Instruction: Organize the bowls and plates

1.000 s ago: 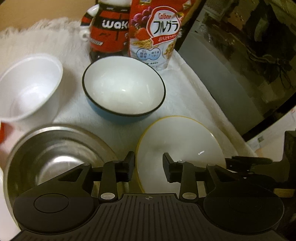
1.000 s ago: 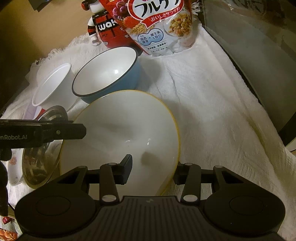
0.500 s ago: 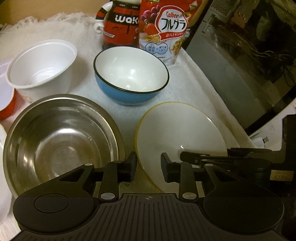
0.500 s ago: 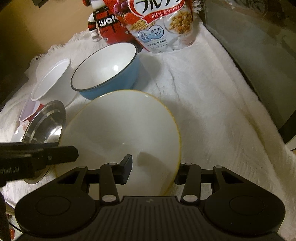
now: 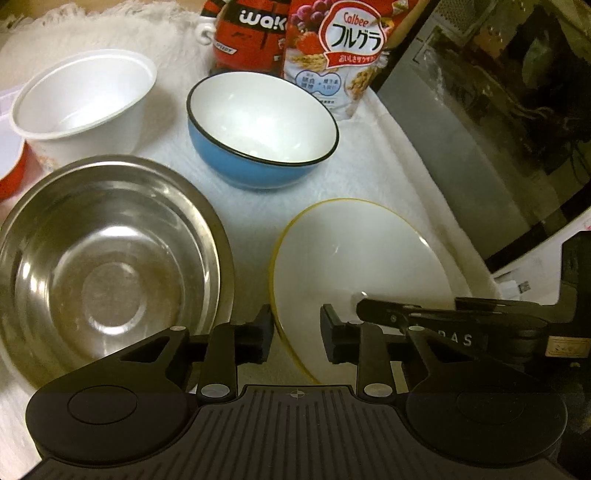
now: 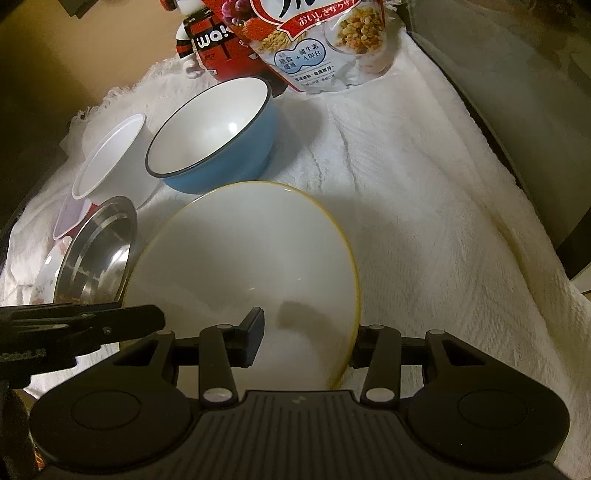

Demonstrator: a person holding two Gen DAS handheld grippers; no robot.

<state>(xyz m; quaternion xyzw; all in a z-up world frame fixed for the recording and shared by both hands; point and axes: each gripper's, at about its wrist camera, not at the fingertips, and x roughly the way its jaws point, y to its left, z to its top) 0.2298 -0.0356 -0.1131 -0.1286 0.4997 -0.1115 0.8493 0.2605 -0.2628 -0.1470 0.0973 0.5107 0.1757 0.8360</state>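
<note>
A white bowl with a yellow rim sits on the white towel, and both grippers are at its near edge. My left gripper straddles the bowl's left rim, one pad against the outside and the other inside, shut on it. My right gripper is shut on the right rim; its inner finger shows and its outer finger is hidden behind the bowl wall. A steel bowl lies left of it. A blue bowl and a white plastic bowl stand behind.
A cereal bag and a red mug stand at the back. A dark glass-fronted appliance walls the right side. A red-rimmed dish and a floral plate lie at the far left, by the steel bowl.
My left gripper has shifted so the steel bowl shows more fully, and its jaws have narrowed a little around the yellow rim. The right gripper's finger has come into the left view; its hold is unchanged.
</note>
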